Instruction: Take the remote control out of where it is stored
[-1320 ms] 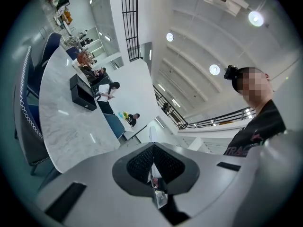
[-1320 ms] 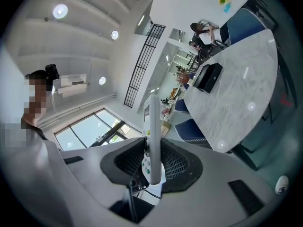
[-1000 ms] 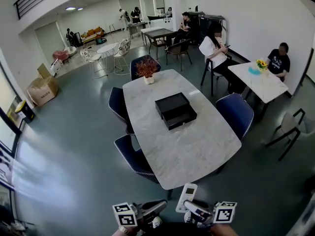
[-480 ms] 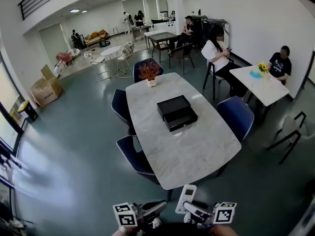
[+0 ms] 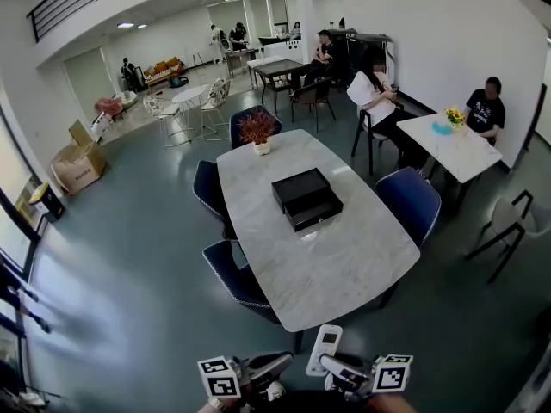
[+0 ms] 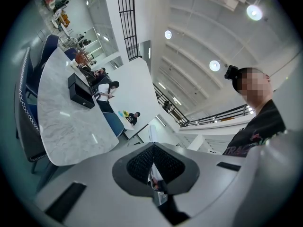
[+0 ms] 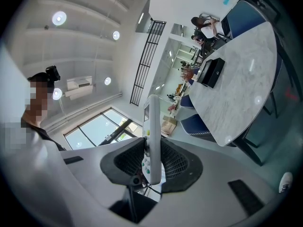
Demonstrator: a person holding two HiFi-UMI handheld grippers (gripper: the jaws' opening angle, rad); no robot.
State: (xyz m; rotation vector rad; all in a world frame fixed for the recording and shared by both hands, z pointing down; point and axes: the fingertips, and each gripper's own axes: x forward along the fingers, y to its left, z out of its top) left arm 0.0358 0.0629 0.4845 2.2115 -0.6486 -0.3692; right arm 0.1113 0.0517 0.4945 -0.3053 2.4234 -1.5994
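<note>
A white remote control (image 5: 325,349) stands upright between the pads of my right gripper (image 5: 331,365), low in the head view and in front of the table's near end. In the right gripper view the remote (image 7: 151,117) sticks up out of the right gripper (image 7: 152,146), which is shut on it. My left gripper (image 5: 277,364) sits beside it, with its jaws together and nothing between them (image 6: 152,148). A black drawer box (image 5: 306,198) rests mid-table with its lower drawer pulled out; it also shows as the box (image 7: 211,72) and the box (image 6: 79,91).
The box sits on a marble oval table (image 5: 344,274) with blue chairs (image 5: 411,203) around it and a potted plant (image 5: 258,129) at its far end. People sit at a white table (image 5: 456,149) to the right. Cardboard boxes (image 5: 77,163) stand at the left.
The head view has swayed slightly, so the table sits a little differently in the frame. Both grippers and the remote keep the same place and hold.
</note>
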